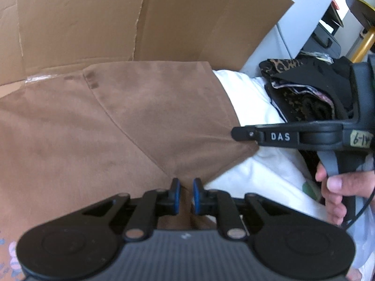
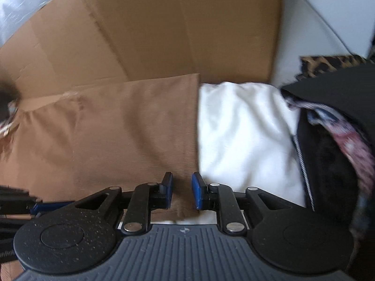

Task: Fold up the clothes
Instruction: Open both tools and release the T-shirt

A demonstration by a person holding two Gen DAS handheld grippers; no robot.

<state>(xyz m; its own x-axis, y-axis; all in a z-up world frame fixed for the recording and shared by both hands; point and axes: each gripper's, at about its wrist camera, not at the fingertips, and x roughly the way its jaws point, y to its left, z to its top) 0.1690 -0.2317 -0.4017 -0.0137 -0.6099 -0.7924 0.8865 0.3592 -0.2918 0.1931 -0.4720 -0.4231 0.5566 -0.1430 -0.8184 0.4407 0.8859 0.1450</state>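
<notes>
The brown cloth [image 1: 112, 121] is the thing I am folding. It lies flat and spread out in front of both my sets of fingers, on top of a big sheet of cardboard [image 1: 93, 18]. One edge of it runs right up to my left fingers [image 1: 186, 195], and a small ridge of cloth sits in the gap between them. Those fingers are narrow, but I see a bit of space on each side, so I do not think they are pinching it.

My right fingers [image 2: 182, 190] stand a little wider. The right edge of the brown cloth lies between and under them, and the pads [image 2: 196, 190] are not pressing on it. My hand [image 1: 337, 187] holds that tool from the side.

Just to the right of my right fingers is a white cloth [image 2: 246, 140]. Past that sits a pile of dark clothes [image 2: 332, 164] with a spotted one on top.

What could go wrong? I think both corners are loose now. If I lift my fingers and the cloth sticks to a pad, the neat fold will pull open. If I close my right fingers here, I could grab the white cloth too. And if I swing right, I could bump the dark pile.
</notes>
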